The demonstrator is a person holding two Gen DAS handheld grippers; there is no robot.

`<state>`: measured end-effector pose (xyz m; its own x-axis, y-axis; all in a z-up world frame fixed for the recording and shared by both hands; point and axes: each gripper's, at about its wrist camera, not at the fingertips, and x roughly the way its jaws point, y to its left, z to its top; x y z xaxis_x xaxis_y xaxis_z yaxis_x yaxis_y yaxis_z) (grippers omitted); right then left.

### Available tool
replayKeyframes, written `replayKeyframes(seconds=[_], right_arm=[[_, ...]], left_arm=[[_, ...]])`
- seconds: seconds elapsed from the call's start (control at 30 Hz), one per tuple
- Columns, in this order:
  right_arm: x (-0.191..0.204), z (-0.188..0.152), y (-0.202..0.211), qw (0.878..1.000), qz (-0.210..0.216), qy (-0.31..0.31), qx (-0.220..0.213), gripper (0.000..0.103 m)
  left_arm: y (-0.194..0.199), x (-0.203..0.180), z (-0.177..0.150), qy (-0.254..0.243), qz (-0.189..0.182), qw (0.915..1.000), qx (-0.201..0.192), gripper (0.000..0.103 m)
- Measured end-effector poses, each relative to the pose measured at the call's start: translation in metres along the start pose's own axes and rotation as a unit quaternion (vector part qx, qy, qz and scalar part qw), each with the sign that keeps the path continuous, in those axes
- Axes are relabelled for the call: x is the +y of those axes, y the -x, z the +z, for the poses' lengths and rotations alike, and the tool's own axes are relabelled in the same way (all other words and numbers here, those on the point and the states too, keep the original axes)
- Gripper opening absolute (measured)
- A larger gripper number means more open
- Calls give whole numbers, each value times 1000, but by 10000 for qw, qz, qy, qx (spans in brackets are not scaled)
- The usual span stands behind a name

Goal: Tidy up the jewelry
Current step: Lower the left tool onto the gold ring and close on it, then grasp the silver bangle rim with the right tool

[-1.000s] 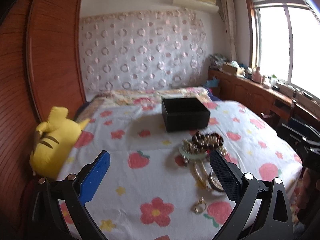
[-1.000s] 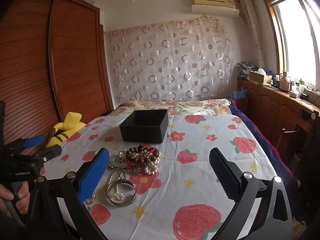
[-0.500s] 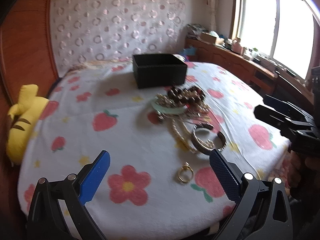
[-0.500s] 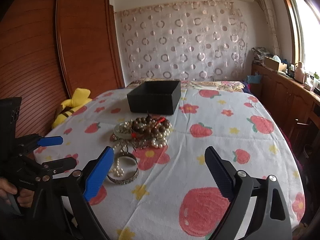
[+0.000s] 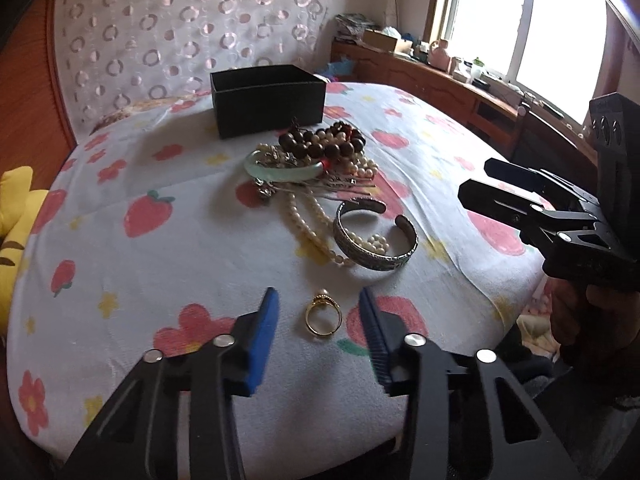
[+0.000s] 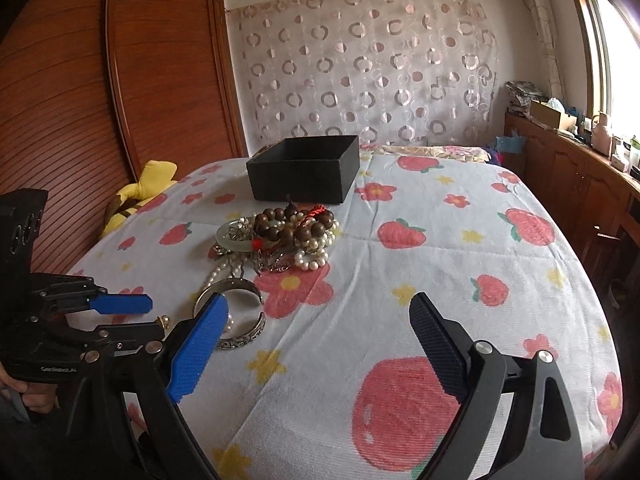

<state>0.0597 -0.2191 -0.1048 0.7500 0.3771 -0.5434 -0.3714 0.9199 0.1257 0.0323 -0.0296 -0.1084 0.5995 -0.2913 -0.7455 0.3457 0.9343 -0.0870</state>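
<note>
A gold ring (image 5: pixel 323 314) lies on the flowered bedspread (image 5: pixel 140 272) between the fingers of my left gripper (image 5: pixel 318 312), which is open and narrowed around it without touching. Behind it lie a silver cuff bracelet (image 5: pixel 374 236), pearl strands (image 5: pixel 308 216), a green jade bangle (image 5: pixel 280 170) and dark wooden beads (image 5: pixel 324 146). An open black box (image 5: pixel 268 98) stands beyond the pile. My right gripper (image 6: pixel 316 332) is open and empty, low over the bedspread right of the cuff (image 6: pixel 236 320). The pile (image 6: pixel 280 236) and box (image 6: pixel 304 168) show there too.
A yellow plush toy (image 5: pixel 16 224) lies at the bed's left edge by the wooden wardrobe (image 6: pixel 120 80). A wooden sideboard (image 6: pixel 580 172) with clutter runs under the window on the right. The bed's near edge drops off just below the grippers.
My left gripper has moved forward and down to the gold ring and its jaws have narrowed around it. The right gripper has tilted down slightly and stays open.
</note>
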Motion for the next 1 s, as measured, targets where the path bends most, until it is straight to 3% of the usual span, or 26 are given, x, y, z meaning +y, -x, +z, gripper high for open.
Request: replayKeyframes(seconds=[0.13, 0.23, 0.67, 0.87, 1.0], right_arm=[[0, 1, -2, 10000, 1, 72, 62, 93], [1, 1, -7, 9998, 50, 128, 169, 93], [39, 10, -43, 9912, 813, 665, 806, 90], [52, 6, -61, 9848, 958, 839, 1183, 84], [60, 3, -64, 9832, 822, 1054, 1239, 82]], left_arm=[[-4, -2, 0, -82, -55, 9999, 68, 34], [-5, -2, 0, -162, 34, 9998, 70, 19], [11, 32, 8, 163, 148, 9994, -260, 18], [15, 43, 13, 294, 194, 9985, -411, 18], [18, 49, 14, 368, 211, 9979, -489, 18]])
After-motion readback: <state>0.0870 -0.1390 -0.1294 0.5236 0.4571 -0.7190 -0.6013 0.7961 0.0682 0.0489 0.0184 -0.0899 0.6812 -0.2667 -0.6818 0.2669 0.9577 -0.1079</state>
